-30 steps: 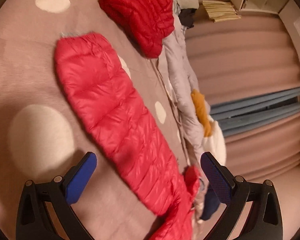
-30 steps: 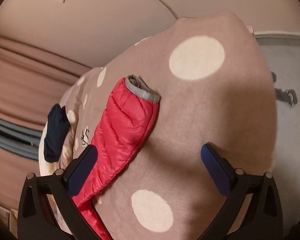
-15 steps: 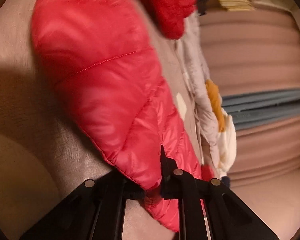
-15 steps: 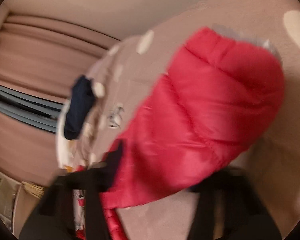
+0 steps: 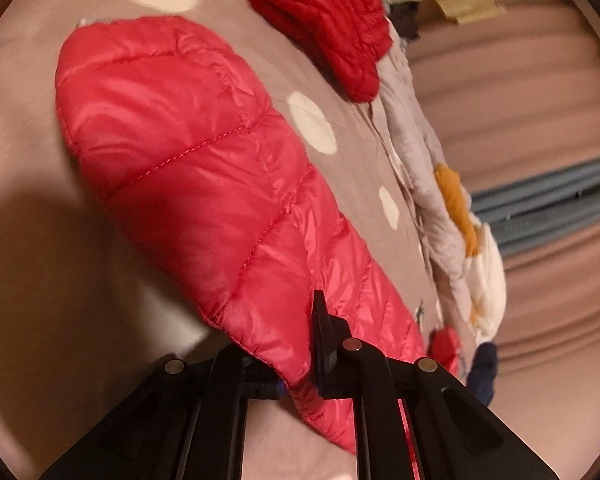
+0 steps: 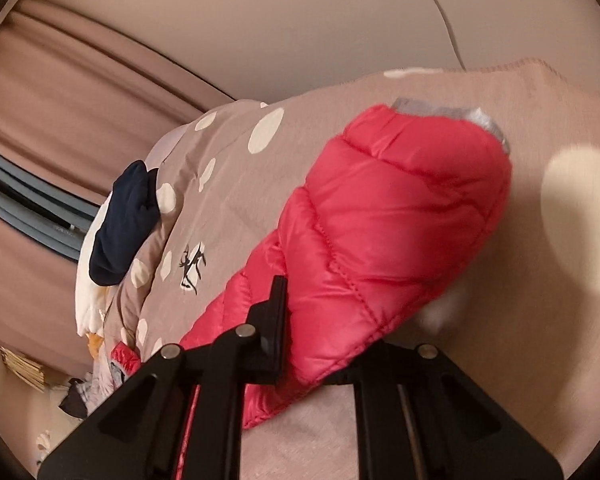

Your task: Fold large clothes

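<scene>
A red quilted down jacket [image 5: 204, 184] lies lengthwise on a brown bedspread with pale dots [image 5: 28, 240]. My left gripper [image 5: 296, 360] is shut on the jacket's near edge, with the fabric pinched between its black fingers. In the right wrist view the same jacket [image 6: 380, 220] shows a grey lining [image 6: 452, 114] at its far end. My right gripper [image 6: 312, 352] is closing, its jaws pressing on the jacket's other near edge. Its left finger [image 6: 276, 320] is visible, and the right one is hidden under the fabric.
A second crumpled red jacket [image 5: 328, 20] lies at the far end of the bed. A grey garment [image 5: 416, 152], an orange and white piece [image 5: 456, 200] and a navy item [image 6: 124, 220] line the bed's edge. Pink curtains [image 5: 520, 100] hang beyond.
Both grippers were open above the bed and have come down and shut on the jacket's near edges. The jacket now fills more of both views.
</scene>
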Action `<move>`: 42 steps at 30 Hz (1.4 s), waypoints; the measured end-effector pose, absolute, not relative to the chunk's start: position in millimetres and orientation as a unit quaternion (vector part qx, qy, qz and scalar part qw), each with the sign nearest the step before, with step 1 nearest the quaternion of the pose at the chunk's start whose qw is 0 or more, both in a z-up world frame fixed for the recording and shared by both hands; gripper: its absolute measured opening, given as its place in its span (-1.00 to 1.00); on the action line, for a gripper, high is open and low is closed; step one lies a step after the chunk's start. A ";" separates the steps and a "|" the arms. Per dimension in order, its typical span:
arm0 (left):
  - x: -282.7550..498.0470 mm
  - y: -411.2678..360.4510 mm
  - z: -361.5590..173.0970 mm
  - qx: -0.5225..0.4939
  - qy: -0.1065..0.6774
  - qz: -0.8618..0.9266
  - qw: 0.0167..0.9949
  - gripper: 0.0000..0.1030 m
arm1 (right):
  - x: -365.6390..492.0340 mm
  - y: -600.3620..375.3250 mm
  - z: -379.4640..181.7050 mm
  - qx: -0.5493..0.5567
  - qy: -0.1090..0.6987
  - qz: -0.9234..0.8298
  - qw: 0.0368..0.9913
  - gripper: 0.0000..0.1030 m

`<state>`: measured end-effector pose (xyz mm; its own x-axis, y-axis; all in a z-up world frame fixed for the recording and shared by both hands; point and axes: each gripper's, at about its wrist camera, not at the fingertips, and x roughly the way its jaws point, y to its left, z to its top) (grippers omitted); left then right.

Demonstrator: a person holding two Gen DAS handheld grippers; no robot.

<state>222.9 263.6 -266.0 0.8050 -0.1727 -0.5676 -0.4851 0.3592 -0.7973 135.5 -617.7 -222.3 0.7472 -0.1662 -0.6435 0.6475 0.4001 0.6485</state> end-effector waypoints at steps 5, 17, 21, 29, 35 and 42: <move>221.4 262.3 -268.2 -0.558 0.300 0.105 0.766 -0.79 | 127.8 -628.7 -217.2 0.451 0.271 -0.292 0.799 -0.26; 240.0 275.7 -248.2 -0.463 0.275 0.173 0.825 0.17 | 91.2 -647.2 -240.0 0.535 0.189 -0.274 0.776 -0.14; 251.4 282.0 -251.6 -0.439 0.285 0.191 0.831 -0.10 | 89.3 -644.4 -240.4 0.531 0.176 -0.292 0.776 -0.19; 260.7 281.3 -252.3 -0.389 0.305 0.228 0.839 -0.64 | 108.8 -622.1 -216.4 0.426 0.220 -0.355 0.803 -0.67; 266.3 263.1 -239.0 -0.306 0.316 0.257 0.861 -0.70 | 141.4 -552.3 -134.5 0.288 0.194 -0.332 0.877 -0.73; 261.6 244.9 -218.2 -0.267 0.297 0.269 0.876 -0.70 | 225.6 -388.8 -61.5 0.159 0.200 -0.187 0.949 -0.73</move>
